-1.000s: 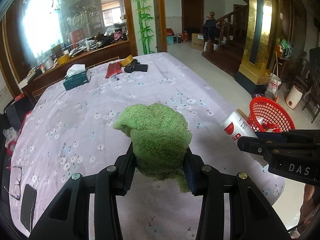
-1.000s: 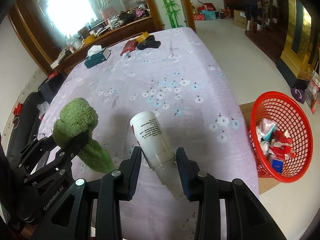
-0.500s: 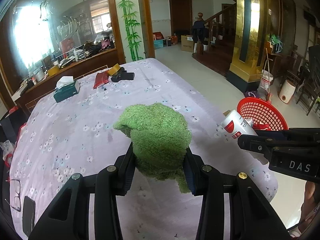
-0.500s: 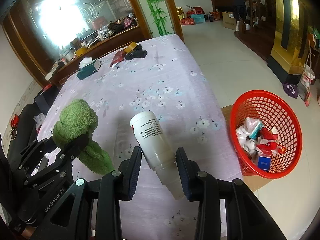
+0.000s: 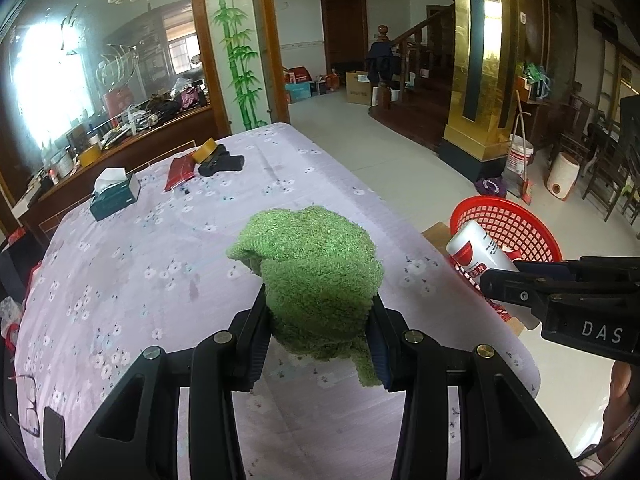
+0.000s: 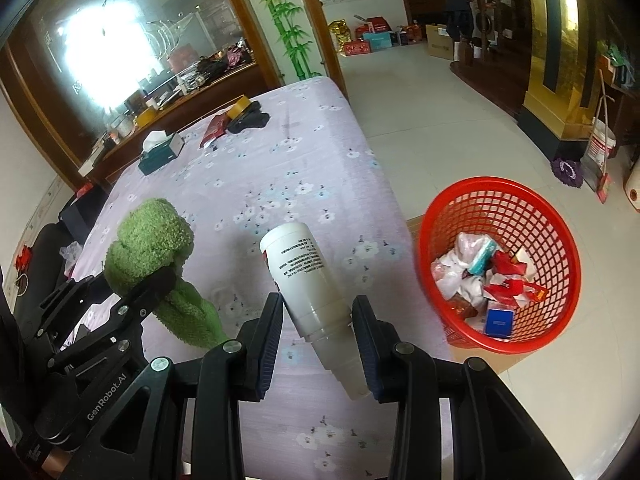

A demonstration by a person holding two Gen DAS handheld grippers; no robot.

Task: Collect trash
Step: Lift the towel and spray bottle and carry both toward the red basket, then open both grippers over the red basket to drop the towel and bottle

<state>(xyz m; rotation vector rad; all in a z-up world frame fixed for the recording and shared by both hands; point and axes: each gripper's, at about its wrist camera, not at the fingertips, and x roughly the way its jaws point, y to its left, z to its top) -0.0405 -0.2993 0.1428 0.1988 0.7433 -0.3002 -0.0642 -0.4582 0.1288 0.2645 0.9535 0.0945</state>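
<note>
Left gripper [image 5: 320,332] fingers clamp a green cloth [image 5: 316,276]; right gripper [image 6: 318,340] fingers clamp a white bottle [image 6: 304,276], not yet in the part-filled red basket [image 6: 560,216].

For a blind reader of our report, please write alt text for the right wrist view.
The right gripper holds a white bottle above a table with a purple floral cloth, beside a red basket of trash on the floor. At left, the left gripper holds a green towel.

Black tongs [image 5: 318,334] (brass-coloured screws)
</note>
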